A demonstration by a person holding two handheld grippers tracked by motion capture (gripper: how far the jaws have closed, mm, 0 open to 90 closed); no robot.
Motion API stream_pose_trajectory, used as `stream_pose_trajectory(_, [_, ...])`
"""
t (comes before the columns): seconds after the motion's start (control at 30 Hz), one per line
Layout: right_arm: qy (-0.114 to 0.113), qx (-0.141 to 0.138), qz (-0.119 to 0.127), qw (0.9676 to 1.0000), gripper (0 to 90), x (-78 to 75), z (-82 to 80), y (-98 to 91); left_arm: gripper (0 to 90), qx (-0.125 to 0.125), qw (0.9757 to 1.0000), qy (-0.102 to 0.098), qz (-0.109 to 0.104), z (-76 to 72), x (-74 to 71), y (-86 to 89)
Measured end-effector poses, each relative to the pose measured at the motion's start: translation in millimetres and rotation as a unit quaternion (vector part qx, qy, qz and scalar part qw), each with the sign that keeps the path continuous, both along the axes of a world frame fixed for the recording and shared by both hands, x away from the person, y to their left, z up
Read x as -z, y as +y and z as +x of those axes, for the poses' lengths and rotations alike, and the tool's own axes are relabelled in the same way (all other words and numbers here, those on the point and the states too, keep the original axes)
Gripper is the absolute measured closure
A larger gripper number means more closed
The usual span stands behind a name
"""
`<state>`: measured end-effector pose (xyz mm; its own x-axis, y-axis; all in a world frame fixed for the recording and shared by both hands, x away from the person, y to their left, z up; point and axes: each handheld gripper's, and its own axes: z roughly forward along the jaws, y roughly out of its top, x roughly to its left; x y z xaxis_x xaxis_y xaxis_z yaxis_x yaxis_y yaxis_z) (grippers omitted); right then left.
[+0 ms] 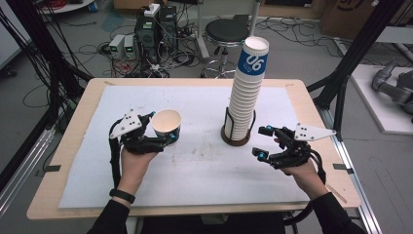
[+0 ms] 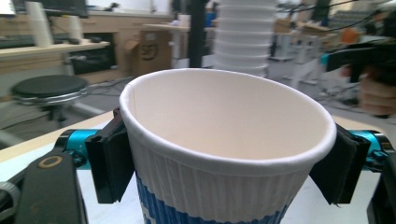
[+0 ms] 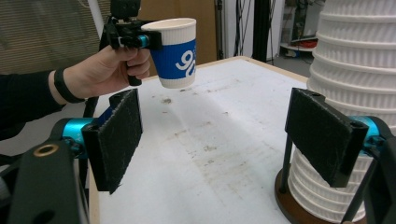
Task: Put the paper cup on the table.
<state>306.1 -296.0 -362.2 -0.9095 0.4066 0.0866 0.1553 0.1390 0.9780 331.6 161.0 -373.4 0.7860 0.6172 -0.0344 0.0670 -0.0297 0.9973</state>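
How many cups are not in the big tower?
1. A single paper cup is clamped in the left gripper, lifted off the white mat, left of the cup stack. None seems hidden elsewhere.

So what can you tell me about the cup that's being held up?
The paper cup is white with ribbed sides, a rolled rim and a blue band with white numerals. It is empty, upright and lifted off the table, left of the tall cup stack. The left gripper clamps its sides just under the rim.
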Motion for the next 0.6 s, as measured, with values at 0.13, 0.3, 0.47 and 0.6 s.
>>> stream_pose_trajectory(0.13, [-0.002,0.005,-0.001,1.0000,19.3,0.5,1.3,-1.4,20.0,-0.019,0.9998,0.001,-0.006,6.2,2.7,6.6])
stream_pose_trajectory(0.3, [0.002,0.006,-0.001,1.0000,19.3,1.0,1.2,-1.9,20.0,-0.043,0.9990,-0.008,-0.004,12.8,5.8,12.8])
stream_pose_trajectory(0.47, [-0.001,0.008,-0.002,1.0000,19.3,1.1,1.5,-2.4,20.0,-0.064,0.9979,-0.001,-0.009,22.7,11.8,22.2])
stream_pose_trajectory(0.6, [-0.001,0.009,-0.001,1.0000,19.3,1.5,1.6,-2.6,20.0,-0.077,0.9968,0.012,-0.014,30.5,16.8,26.0])
